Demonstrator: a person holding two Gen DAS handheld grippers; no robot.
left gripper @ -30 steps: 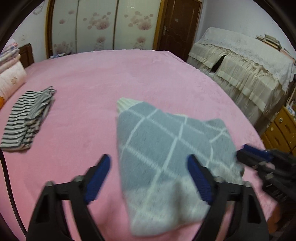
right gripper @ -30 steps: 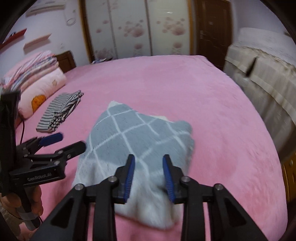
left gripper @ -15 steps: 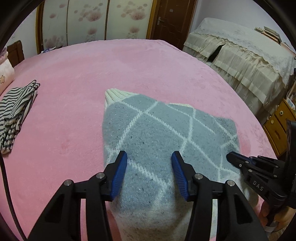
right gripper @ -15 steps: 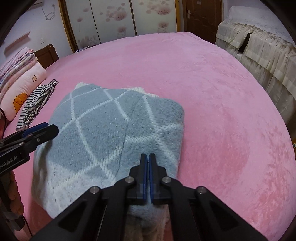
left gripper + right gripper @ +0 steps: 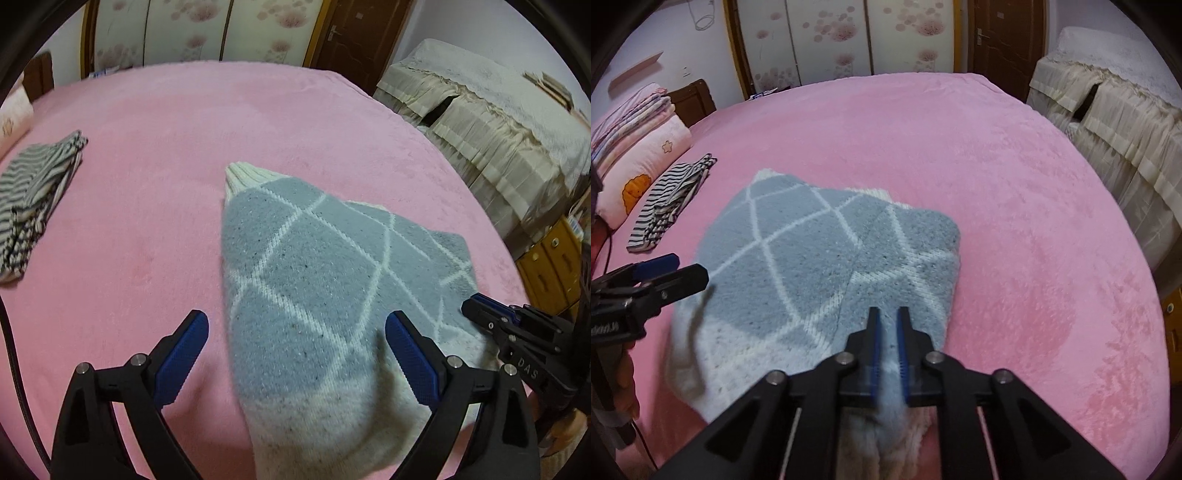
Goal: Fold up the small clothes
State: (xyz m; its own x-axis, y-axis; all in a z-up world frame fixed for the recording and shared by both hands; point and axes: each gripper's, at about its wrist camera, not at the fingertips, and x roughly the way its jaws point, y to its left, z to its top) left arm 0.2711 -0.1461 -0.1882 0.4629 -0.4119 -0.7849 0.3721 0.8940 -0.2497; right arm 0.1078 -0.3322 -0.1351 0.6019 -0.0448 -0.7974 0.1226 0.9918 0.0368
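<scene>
The folded grey knit sweater (image 5: pixel 325 295), patterned with white diamond lines and a cream ribbed hem, lies on the pink blanket (image 5: pixel 184 147) covering the bed, its near end directly beneath me. My left gripper (image 5: pixel 295 354) is opening, its jaws spread wide: one blue pad stands over bare blanket beside the garment's edge, the other above the knit, and neither presses on it. My right gripper (image 5: pixel 888 347) is also opening, though its jaws remain narrow; a tuft of the sweater's near edge sits between the pads (image 5: pixel 874 347). Blur there prevents certainty, but the pads appear to touch the fabric. A folded black-and-white striped garment (image 5: pixel 670 203) lies well apart, near the stacked bedding (image 5: pixel 639 133) by the headboard.
</scene>
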